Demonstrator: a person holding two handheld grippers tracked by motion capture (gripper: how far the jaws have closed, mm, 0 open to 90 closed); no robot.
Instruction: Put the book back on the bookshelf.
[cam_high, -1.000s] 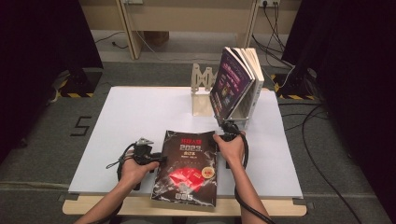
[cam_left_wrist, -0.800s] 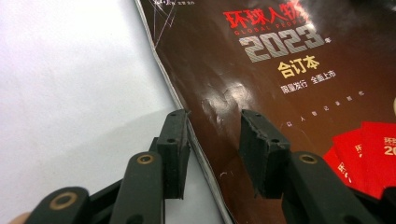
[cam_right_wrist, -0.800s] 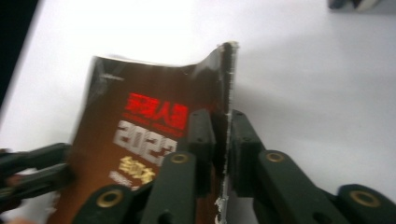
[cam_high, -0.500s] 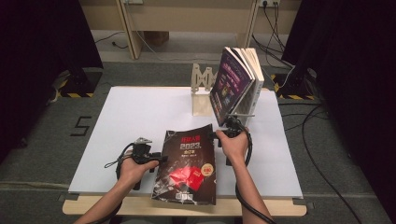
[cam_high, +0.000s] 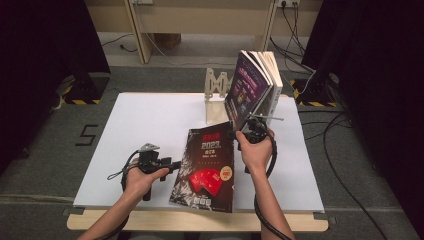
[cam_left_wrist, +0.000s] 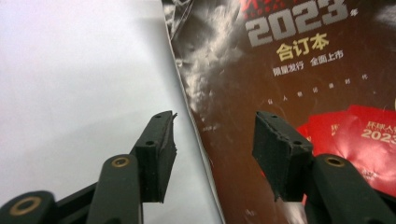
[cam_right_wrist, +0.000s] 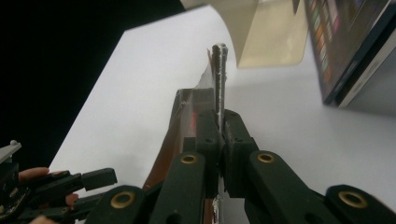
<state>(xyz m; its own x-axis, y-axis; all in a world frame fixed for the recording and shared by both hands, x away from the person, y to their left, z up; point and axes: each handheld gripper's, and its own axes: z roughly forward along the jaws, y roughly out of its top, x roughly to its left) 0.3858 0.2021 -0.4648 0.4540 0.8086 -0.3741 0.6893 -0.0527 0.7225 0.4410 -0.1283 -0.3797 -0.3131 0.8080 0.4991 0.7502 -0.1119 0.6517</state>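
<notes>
A dark magazine (cam_high: 206, 172) with "2023" and red packets on its cover lies on the white tabletop (cam_high: 150, 120), its far right edge raised. My right gripper (cam_high: 248, 131) is shut on that far edge; in the right gripper view the pads (cam_right_wrist: 219, 135) pinch the thin magazine edge (cam_right_wrist: 218, 70), which stands upright. At the cover's left edge my left gripper (cam_high: 174, 164) is open. In the left gripper view its jaws (cam_left_wrist: 215, 149) straddle the magazine (cam_left_wrist: 289, 70), one finger over bare table, one over the cover.
Several books (cam_high: 255, 87) lean upright against a wooden bookend (cam_high: 216, 95) at the far right, close behind my right gripper. In the right gripper view the books (cam_right_wrist: 345, 42), the bookend (cam_right_wrist: 275, 37) and the left gripper (cam_right_wrist: 100, 179) also appear. Cables run over the floor.
My right gripper has moved slightly up and away toward the books, raising the magazine's far edge. The left gripper has stayed at the left edge, still open.
</notes>
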